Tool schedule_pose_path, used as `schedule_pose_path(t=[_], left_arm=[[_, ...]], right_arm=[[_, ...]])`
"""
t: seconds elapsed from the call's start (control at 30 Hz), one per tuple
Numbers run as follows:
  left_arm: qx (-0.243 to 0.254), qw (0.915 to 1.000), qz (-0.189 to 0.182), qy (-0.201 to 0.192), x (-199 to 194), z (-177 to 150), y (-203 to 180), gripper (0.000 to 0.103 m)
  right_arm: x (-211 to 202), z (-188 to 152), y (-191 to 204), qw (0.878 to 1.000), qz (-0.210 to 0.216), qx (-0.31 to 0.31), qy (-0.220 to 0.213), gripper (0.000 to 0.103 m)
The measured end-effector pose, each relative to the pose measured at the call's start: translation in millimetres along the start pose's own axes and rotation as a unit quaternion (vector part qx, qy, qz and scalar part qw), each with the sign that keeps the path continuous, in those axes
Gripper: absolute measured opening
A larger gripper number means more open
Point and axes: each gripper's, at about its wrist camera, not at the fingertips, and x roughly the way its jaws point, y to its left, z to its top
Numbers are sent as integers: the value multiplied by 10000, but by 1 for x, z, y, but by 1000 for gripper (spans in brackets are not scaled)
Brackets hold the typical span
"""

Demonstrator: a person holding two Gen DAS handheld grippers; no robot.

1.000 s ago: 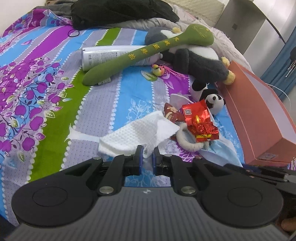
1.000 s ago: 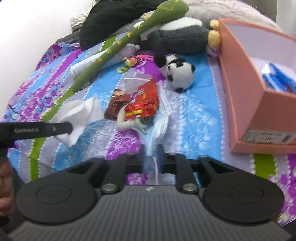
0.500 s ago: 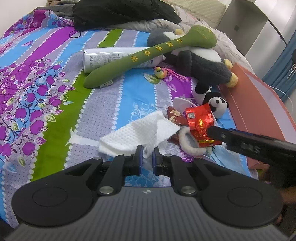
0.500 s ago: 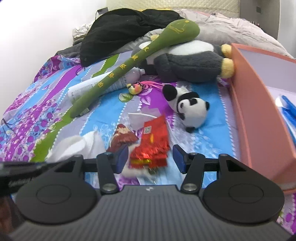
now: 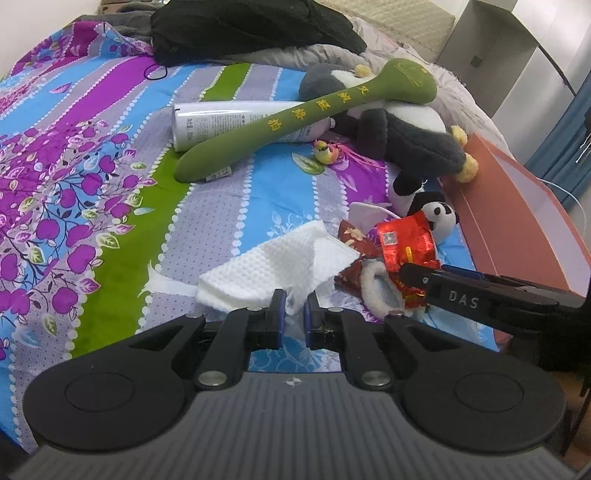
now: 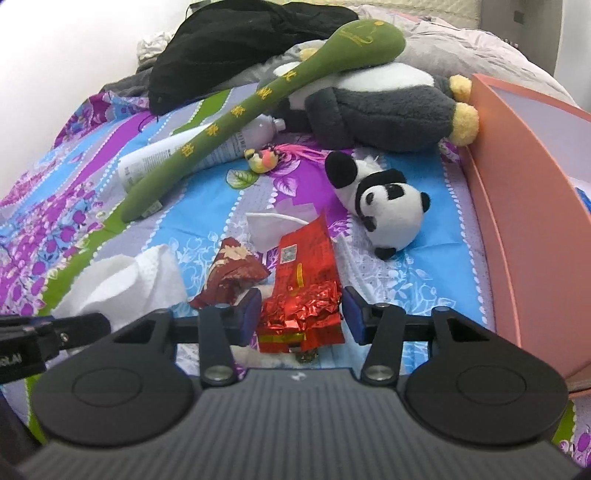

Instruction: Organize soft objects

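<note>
My left gripper point(image 5: 293, 306) is shut on the near corner of a white textured tissue point(image 5: 273, 266) that lies on the bedspread. My right gripper point(image 6: 301, 314) straddles the crumpled lower end of a red foil packet point(image 6: 306, 266). Its jaws are closing; the left pad is at the packet's edge, and a small gap shows at the right pad. In the left wrist view the right gripper point(image 5: 413, 277) reaches in from the right onto the red foil packet point(image 5: 406, 240). A small panda plush point(image 6: 388, 210) lies just beyond.
A dark red wrapper point(image 6: 232, 266) lies left of the packet. Farther back are a green plush stick point(image 6: 258, 99), a large grey plush point(image 6: 388, 103), a white bottle point(image 5: 221, 122) and a small bird toy point(image 6: 262, 158). An orange box point(image 6: 517, 184) borders the right. A black garment point(image 5: 251, 29) lies at the back.
The right gripper moved forward over the red packet, opened around it, and its jaws have since narrowed. The left gripper stayed put, shut on the tissue.
</note>
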Motion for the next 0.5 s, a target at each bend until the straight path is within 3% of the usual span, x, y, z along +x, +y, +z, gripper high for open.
schedule_pose_path(t=[0.03, 0.07, 0.33, 0.5], left_arm=[[9, 10000, -12, -13, -1, 0, -1, 12], [22, 10000, -21, -25, -3, 1, -2, 12], [114, 9999, -91, -77, -10, 2, -12, 12], [150, 9998, -92, -83, -16, -1, -13, 12]], right_arm=[[-5, 2, -1, 10000, 10, 23, -35, 30], [-10, 3, -3, 9999, 31, 73, -62, 20], [-24, -2, -17, 9987, 278, 427, -69, 10], [-29, -5, -11, 9985, 283, 368, -291, 15]])
